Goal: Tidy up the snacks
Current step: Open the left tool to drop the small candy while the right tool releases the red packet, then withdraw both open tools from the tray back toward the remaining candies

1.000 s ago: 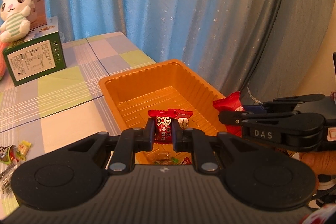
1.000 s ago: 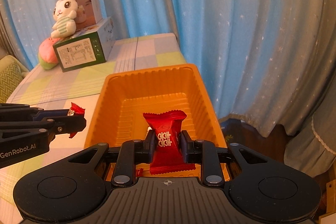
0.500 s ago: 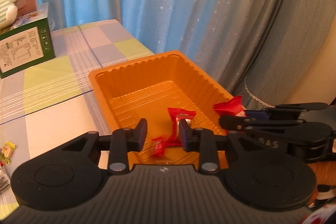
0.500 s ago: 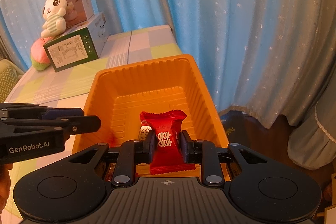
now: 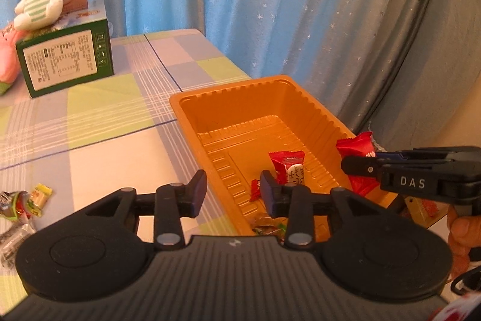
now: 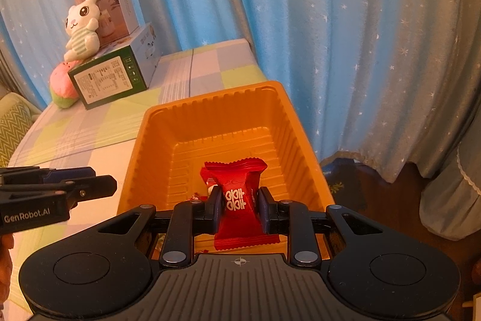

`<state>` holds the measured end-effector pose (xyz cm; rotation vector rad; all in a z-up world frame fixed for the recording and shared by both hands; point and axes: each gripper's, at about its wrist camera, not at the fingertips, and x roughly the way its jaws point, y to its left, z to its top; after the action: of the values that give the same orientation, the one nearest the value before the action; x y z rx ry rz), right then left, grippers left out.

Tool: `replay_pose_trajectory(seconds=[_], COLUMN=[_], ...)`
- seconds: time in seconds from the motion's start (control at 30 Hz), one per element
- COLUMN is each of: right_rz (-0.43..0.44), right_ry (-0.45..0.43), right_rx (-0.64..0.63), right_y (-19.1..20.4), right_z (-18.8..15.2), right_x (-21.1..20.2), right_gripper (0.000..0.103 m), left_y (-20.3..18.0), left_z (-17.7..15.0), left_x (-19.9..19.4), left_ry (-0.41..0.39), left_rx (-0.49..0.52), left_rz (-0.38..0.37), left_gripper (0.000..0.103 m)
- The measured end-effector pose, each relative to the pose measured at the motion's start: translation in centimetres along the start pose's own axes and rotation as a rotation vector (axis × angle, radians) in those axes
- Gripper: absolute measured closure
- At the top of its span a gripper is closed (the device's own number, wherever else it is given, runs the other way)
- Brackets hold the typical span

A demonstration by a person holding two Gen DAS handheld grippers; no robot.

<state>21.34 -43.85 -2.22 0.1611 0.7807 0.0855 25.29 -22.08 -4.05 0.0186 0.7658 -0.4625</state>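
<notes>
I work over the desk [image 5: 99,140], covered in a pastel checked cloth, and I take the orange ribbed plastic tray [image 5: 192,122] at its curtain-side edge as my landmark. Far beyond the tray's left corner sits a green printed carton [image 5: 64,62] with a white plush rabbit [image 5: 39,5] on top; neither belongs to the job.

Inside the tray, on its near floor, I see a small red-and-white wrapped candy [image 5: 290,167] lying loose, a scrap of red wrapper beside it, and some greenish wrapped pieces against the near wall. So I judge that part of the sorting is done.

My right gripper [image 6: 239,208] hangs above the tray's near end, its jaws clenched on a red crimped snack packet with white lettering [image 6: 237,200], which stands upright between the pads and has not been let go into the tray. That packet is the next to go in, I reckon.

My left gripper [image 5: 233,193] sits over the tray's near left wall, its jaws opening and with nothing between them; the loose candy lies just past its right finger.

Left of the tray, well apart near the desk's front edge, a small heap of yellow, green and silver wrapped sweets [image 5: 24,206] waits. Those remain to be moved, so I judge the task partly done, with at least this packet and that heap left.
</notes>
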Motion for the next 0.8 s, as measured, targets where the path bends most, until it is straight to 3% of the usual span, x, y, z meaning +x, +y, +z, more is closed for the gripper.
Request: replay_pose_trajectory(seconds=[0.13, 0.2, 0.23, 0.3, 0.8], right_rz=[0.006, 0.024, 0.037, 0.056, 0.035], right_ry=[-0.004, -0.002, 0.006, -0.003, -0.047], right_rx=[0.011, 0.034, 0.055, 0.088, 0.056], right_y=[0.1, -0.2, -0.3, -0.7, 2.5], right_z=[0.2, 0.3, 0.5, 0.6, 0.4], right_x=[-0.1, 0.1, 0.2, -0.1, -4.9], right_gripper=[0.077, 0.075, 0.072, 0.055, 0.054], left_y=[0.1, 0.2, 0.3, 0.6, 3.0], left_z=[0.0, 0.0, -0.1, -0.2, -1.6], left_x=[-0.3, -0.4, -0.6, -1.0, -7.8], left_ry=[-0.005, -0.007, -0.008, -0.011, -0.065], left_rx=[-0.002, -0.004, -0.007, -0.013, -0.078], left_rz=[0.001, 0.005, 0.007, 0.011, 0.051], left_gripper=[0.067, 0.059, 0.056, 0.051, 0.039])
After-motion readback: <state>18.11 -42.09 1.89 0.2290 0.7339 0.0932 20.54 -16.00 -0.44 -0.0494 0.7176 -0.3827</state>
